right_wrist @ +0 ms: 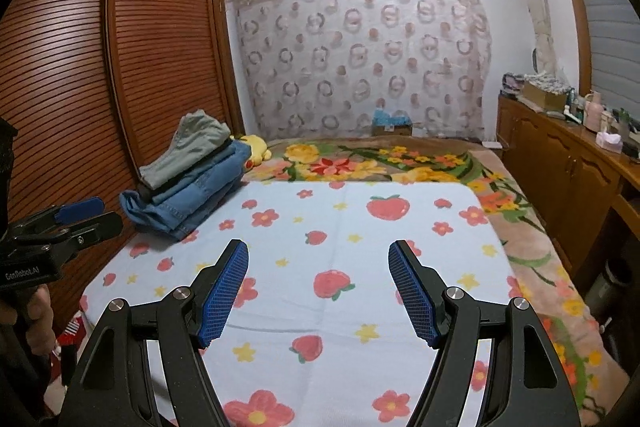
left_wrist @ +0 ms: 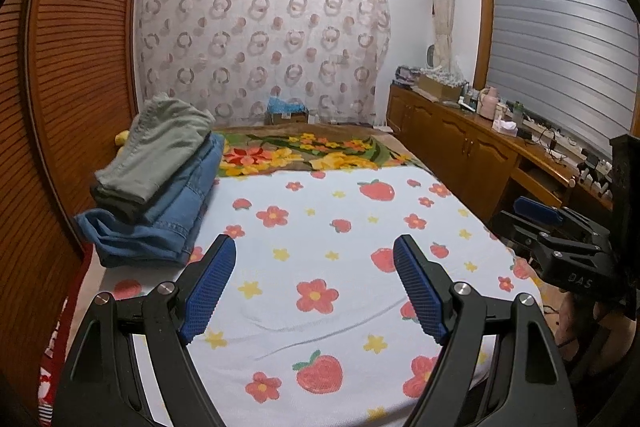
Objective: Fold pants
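My left gripper [left_wrist: 314, 255] and right gripper [right_wrist: 319, 261] hover wide-jawed, holding nothing, over the strawberry-print white blanket [left_wrist: 340, 227]; stack of folded green and blue denim pants [left_wrist: 160, 179] at mid-left.

The left gripper [left_wrist: 314, 249] and right gripper [right_wrist: 319, 253] have matt black plastic arms with small shiny metal pins; their pads [left_wrist: 208, 291] are blue rubber with a fine rough grid. The bedsheet [left_wrist: 340, 227] is soft woven cloth, matt, with printed strawberries. The folded pants [left_wrist: 160, 195] are blue denim, a little coarse, and a smoother grey-green cotton pair lies on top. The wardrobe [right_wrist: 120, 47] is brown varnished wood with ribbed slats, slightly glossy. The wall curtain [left_wrist: 260, 39] is thin, half-transparent fabric
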`<state>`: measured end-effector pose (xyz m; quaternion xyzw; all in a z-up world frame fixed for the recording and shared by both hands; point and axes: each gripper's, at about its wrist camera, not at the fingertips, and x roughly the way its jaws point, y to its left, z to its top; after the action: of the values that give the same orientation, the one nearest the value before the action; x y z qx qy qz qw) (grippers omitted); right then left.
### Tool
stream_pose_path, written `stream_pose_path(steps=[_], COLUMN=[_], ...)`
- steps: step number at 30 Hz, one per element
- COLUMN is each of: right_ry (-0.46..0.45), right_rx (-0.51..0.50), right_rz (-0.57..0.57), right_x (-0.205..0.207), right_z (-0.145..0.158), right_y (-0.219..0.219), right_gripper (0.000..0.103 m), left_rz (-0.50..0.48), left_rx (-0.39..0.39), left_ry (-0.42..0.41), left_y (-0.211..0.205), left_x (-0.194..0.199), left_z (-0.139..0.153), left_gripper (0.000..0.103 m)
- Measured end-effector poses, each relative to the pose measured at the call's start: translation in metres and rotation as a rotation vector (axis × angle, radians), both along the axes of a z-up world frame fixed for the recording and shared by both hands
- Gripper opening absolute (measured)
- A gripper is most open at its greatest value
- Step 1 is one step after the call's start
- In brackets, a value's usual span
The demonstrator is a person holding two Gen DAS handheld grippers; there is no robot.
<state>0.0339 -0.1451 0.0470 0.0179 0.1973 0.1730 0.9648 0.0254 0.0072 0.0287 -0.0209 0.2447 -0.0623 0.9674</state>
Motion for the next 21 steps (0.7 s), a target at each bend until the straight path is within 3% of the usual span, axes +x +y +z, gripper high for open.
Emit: stream_pose_path(steps=[8,21], right_ry=[-0.064,-0.099], right_rx=[0.005,0.006], right_rz=[-0.026,-0.051], right_x=[-0.024,-0.044], right_z=[0.006,-0.004], right_y=[0.008,0.004], right_gripper=[0.075,0.075], left_rz=[0.043,0.061], left_rx=[0.022,0.039], left_ry=[-0.049,-0.059], left_y=[0.008,0.009], left_x=[-0.014,-0.019], left_z=[0.016,0.017], left_gripper=[0.082,0.082])
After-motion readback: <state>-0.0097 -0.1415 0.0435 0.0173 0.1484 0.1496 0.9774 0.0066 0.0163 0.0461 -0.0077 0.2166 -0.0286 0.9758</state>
